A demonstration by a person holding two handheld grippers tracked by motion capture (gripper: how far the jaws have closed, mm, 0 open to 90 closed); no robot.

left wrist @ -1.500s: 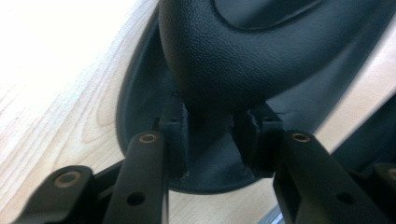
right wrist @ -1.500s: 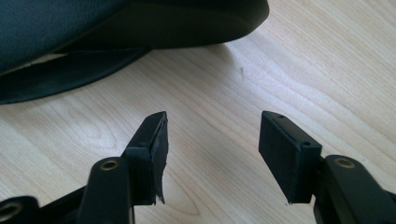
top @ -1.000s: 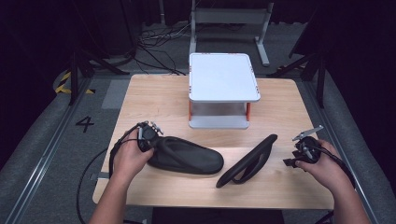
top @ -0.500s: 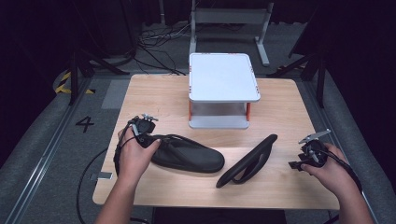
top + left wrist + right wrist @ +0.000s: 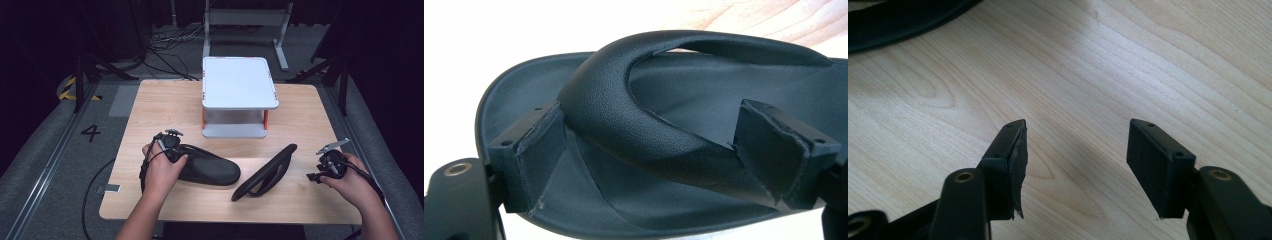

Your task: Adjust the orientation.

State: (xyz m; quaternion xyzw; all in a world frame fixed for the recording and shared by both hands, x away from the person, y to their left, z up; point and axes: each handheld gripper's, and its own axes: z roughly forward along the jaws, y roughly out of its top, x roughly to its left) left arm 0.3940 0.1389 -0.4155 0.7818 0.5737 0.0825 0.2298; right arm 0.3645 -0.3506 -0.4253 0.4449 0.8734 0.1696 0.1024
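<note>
So: wooden table (image 5: 150, 105), with a white two-tier stand (image 5: 239, 82) at its far middle. Two black flip-flops lie on the near half. The left flip-flop (image 5: 210, 167) lies flat, sole down, long axis running roughly left-right across the table. The right flip-flop (image 5: 265, 172) is tipped up on its edge, long axis diagonal from near-left to far-right.

Left gripper (image 5: 664, 155) sits at the left end of the flat flip-flop. Its jaws stand apart, one on each side of the thong strap (image 5: 624, 110), pads on or just above the footbed. Contact with the strap isn't clear, so not clamped yet by the look of it. Strap sits dead between the jaws, so closing should catch it.

Right gripper (image 5: 1075, 165) is held near the table's right edge, jaws apart over bare wood, nothing between them. The tipped flip-flop lies to its left, near but apart. A black edge at the top-left corner of the right gripper view is probably that flip-flop.

Left hand (image 5: 162, 170) is the one in position; likely step is gripping the strap.
</note>
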